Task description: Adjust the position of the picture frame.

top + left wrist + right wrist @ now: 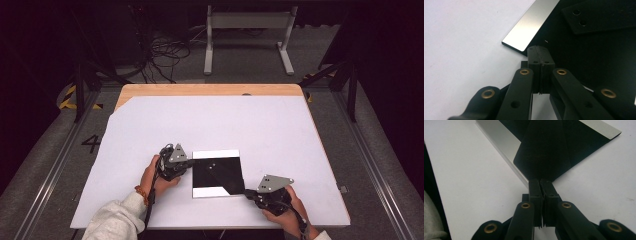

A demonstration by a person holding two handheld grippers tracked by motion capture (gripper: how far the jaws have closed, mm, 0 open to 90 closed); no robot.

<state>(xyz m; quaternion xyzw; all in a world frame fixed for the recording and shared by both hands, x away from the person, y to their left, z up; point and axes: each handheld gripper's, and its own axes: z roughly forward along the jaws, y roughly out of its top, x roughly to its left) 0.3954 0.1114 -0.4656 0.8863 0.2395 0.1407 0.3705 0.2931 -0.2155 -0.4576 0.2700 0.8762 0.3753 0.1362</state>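
Observation:
A flat silver plate (pixel 215 154) lies on the white board, mostly covered by a black sheet (pixel 217 172) with a diagonal fold. My left gripper (pixel 189 162) is at the sheet's left edge. In the left gripper view its jaws (pixel 539 48) are shut with their tips against the black sheet (pixel 599 50), beside the plate's corner (pixel 524 35). I cannot tell whether the edge is pinched. My right gripper (pixel 246 191) is at the sheet's near right corner. In the right gripper view it (pixel 540 181) is shut on the tip of the black sheet (pixel 549 147), next to the plate's rim (pixel 499 142).
The white board (pixel 200 120) covers a wooden table (pixel 200 90), with bare white surface behind and to both sides of the plate. A black flap with two holes (pixel 599 15) lies on the sheet. A grey sleeve (pixel 117 217) reaches in at the bottom left.

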